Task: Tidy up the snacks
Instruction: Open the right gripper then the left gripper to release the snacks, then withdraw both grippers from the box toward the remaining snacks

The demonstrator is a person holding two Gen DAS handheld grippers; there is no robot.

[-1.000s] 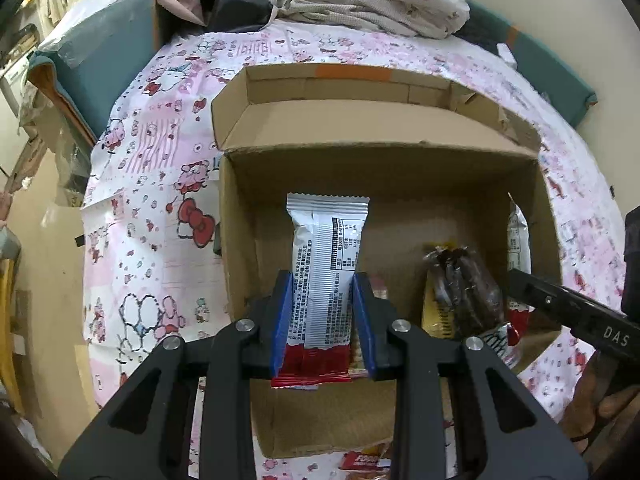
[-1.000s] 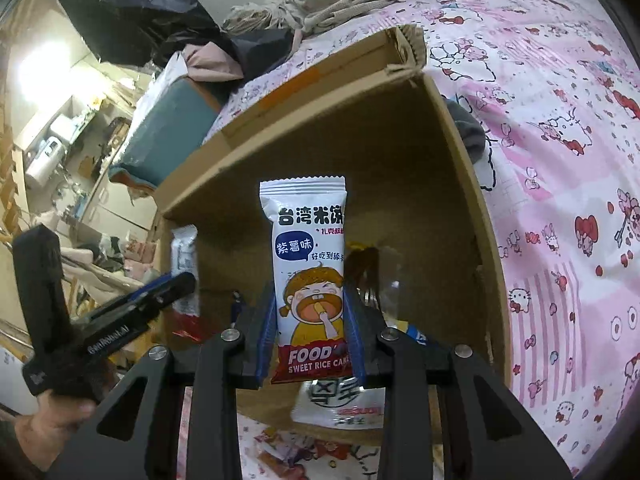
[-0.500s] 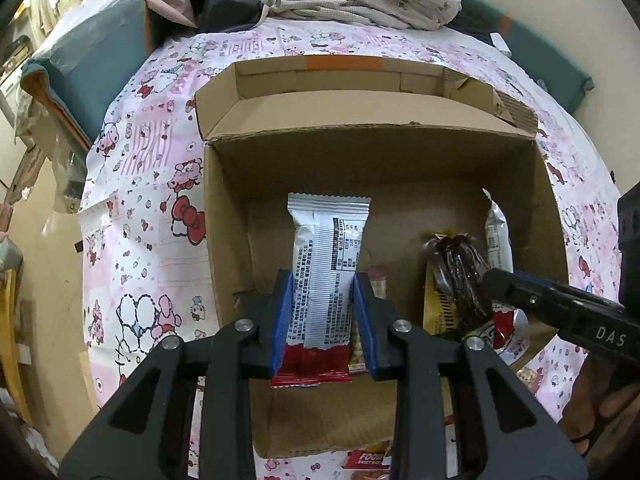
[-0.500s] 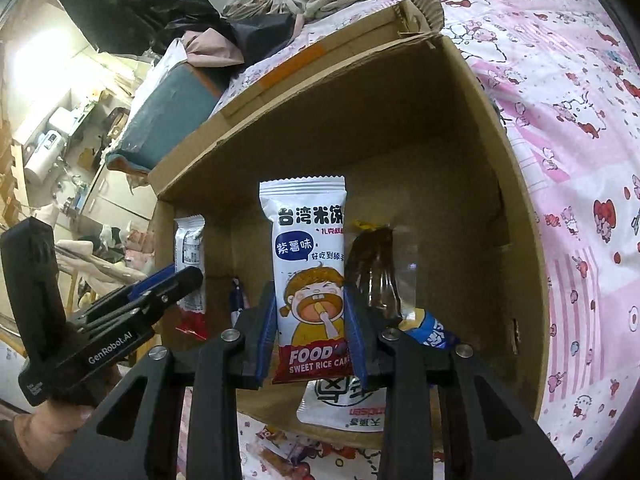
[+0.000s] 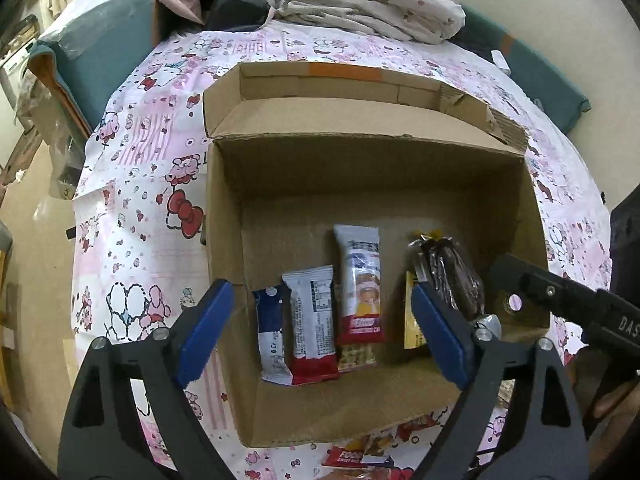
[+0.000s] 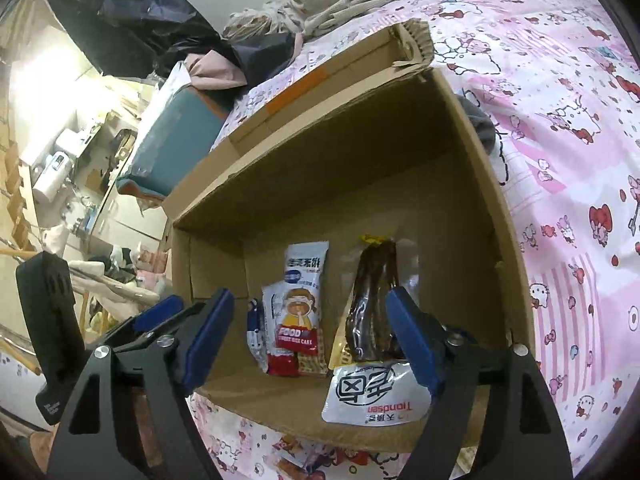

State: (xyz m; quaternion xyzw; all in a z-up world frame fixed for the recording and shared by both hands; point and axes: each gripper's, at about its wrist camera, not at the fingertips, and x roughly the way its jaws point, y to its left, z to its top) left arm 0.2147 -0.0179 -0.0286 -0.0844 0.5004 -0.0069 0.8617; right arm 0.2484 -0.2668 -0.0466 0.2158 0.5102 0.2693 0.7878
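Observation:
An open cardboard box (image 5: 224, 216) (image 6: 480, 184) lies on a pink cartoon-print bedsheet. Inside lie a white-and-red wrapper with a label (image 5: 312, 320), a rice cake packet with a cartoon child (image 5: 360, 284) (image 6: 298, 304), a white-and-blue packet (image 5: 270, 336), a dark brown snack in clear wrap (image 5: 448, 276) (image 6: 372, 300) and a white Tiandsen pouch (image 6: 376, 394). My left gripper (image 5: 320, 332) is open and empty above the box's near side. My right gripper (image 6: 308, 340) is open and empty over the box; it also shows in the left wrist view (image 5: 560, 300).
More snack packets (image 5: 360, 456) (image 6: 312, 460) lie on the sheet in front of the box. A teal cushion (image 5: 100, 44) and crumpled bedding (image 5: 360, 4) lie beyond it. The bed's edge drops off at left.
Both grippers opened and let go of their packets, which now lie in the box. Both grippers have pulled back from the box.

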